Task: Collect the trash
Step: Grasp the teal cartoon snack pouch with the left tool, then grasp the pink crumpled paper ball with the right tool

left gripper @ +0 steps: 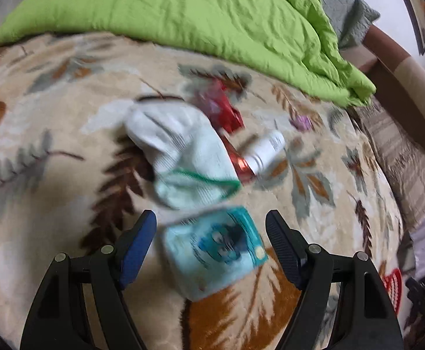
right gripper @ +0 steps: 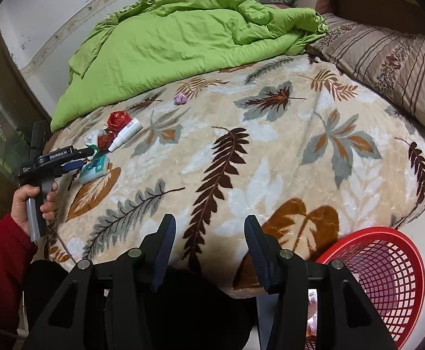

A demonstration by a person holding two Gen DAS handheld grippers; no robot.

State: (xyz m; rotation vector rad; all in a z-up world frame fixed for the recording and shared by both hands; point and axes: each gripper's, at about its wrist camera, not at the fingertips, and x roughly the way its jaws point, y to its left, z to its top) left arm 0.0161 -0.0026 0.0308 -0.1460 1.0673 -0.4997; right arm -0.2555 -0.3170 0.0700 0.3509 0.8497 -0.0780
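- Left wrist view: motion blur is seen over most of the picture.
- Left gripper (left gripper: 211, 223) is held with its jaws wide apart and nothing between the pads; a blue packet (left gripper: 214, 246) lies on the blanket (left gripper: 52, 110) in the gap between the fingers, untouched by either.
- Just beyond the packet a white sock (left gripper: 180, 151) with a green band is seen, and behind it red wrappers (left gripper: 227, 113), partly hidden by the sock.
- A white tube (left gripper: 266, 150) lies beside the red wrappers, to the right of the sock; whether they touch cannot be told.
- A small purple wad (left gripper: 301, 122) lies apart, farther right, near the green quilt (left gripper: 183, 14).
- Right wrist view: the right gripper (right gripper: 209, 230) is held over the near edge of the blanket (right gripper: 270, 134), jaws wide and holding nothing.
- At far left the left gripper (right gripper: 82, 159) is seen in a hand (right gripper: 33, 204) with a red sleeve, its tips at the packet (right gripper: 94, 169).
- The sock (right gripper: 93, 137), red wrappers (right gripper: 118, 119) and tube (right gripper: 125, 134) are clustered just beyond it, near the quilt (right gripper: 168, 35).
- The purple wad (right gripper: 180, 98) lies alone toward the middle of the bed.
- A red basket (right gripper: 387, 271) stands at lower right, beside the bed, and a striped pillow (right gripper: 387, 58) lies at upper right.
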